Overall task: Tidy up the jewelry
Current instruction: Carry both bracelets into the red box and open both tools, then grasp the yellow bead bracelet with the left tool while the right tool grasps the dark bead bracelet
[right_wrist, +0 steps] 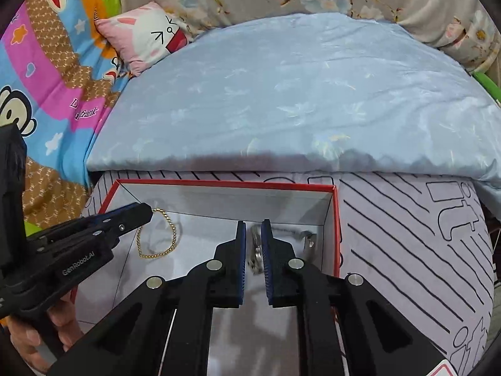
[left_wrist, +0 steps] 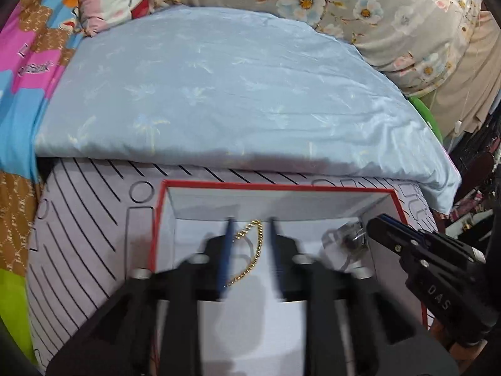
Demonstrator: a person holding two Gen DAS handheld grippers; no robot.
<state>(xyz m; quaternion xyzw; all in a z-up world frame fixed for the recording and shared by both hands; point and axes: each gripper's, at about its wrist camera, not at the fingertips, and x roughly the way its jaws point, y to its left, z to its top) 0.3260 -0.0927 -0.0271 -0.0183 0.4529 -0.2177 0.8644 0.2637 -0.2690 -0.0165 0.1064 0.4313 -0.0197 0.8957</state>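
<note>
A red-edged box (left_wrist: 281, 185) with a white inside lies on a grey lined mat; it also shows in the right wrist view (right_wrist: 225, 183). A gold chain (left_wrist: 255, 250) lies on the box floor between my left gripper's (left_wrist: 250, 222) open fingers, apart from both. The chain shows in the right wrist view (right_wrist: 162, 238) beside the left gripper (right_wrist: 147, 213). My right gripper (right_wrist: 251, 227) is nearly closed around a silver watch (right_wrist: 256, 250) inside the box. In the left wrist view the right gripper (left_wrist: 372, 224) touches the silver watch (left_wrist: 350, 238).
A light blue pillow (left_wrist: 225, 94) lies just behind the box. The grey lined mat (right_wrist: 407, 244) spreads to the right. A colourful cartoon sheet (right_wrist: 47, 94), a pink cushion (right_wrist: 147, 37) and floral bedding (left_wrist: 375, 9) surround them.
</note>
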